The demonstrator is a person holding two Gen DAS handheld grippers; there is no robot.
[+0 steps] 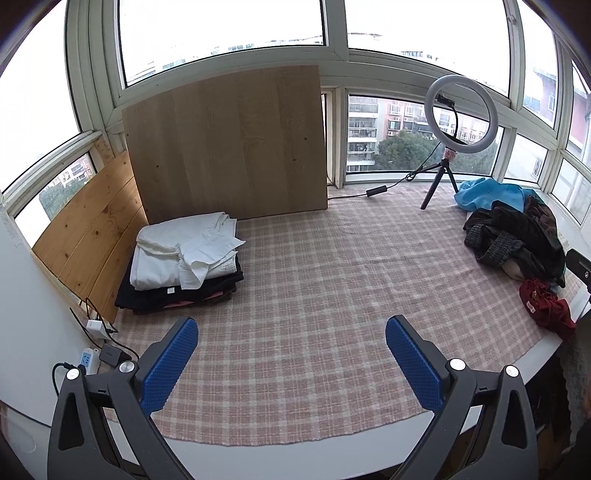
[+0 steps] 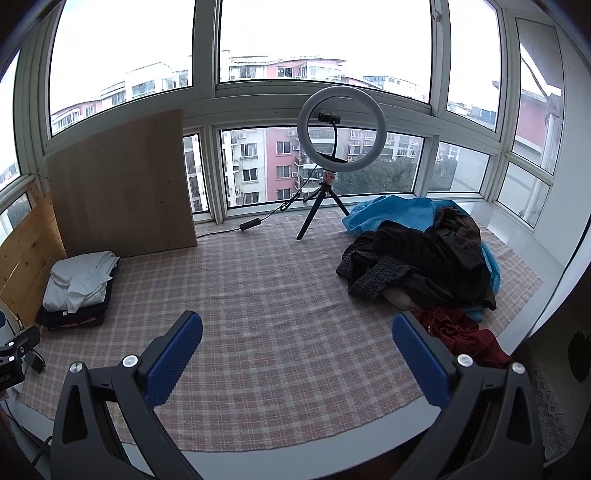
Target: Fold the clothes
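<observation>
The left gripper (image 1: 291,360) and right gripper (image 2: 297,356) hover wide open, holding nothing, over the checked cloth (image 1: 314,295). An unfolded clothes heap (image 2: 424,262) lies right; the folded stack (image 1: 184,258) sits far left beside a wooden board (image 1: 229,144).

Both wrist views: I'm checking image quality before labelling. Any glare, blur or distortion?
Left wrist view: sky through the window is blown out white, frames bow from fisheye; folded stack is sharp. Right wrist view: same curved frames, overexposed sky, dark clothes pile loses detail.
</observation>
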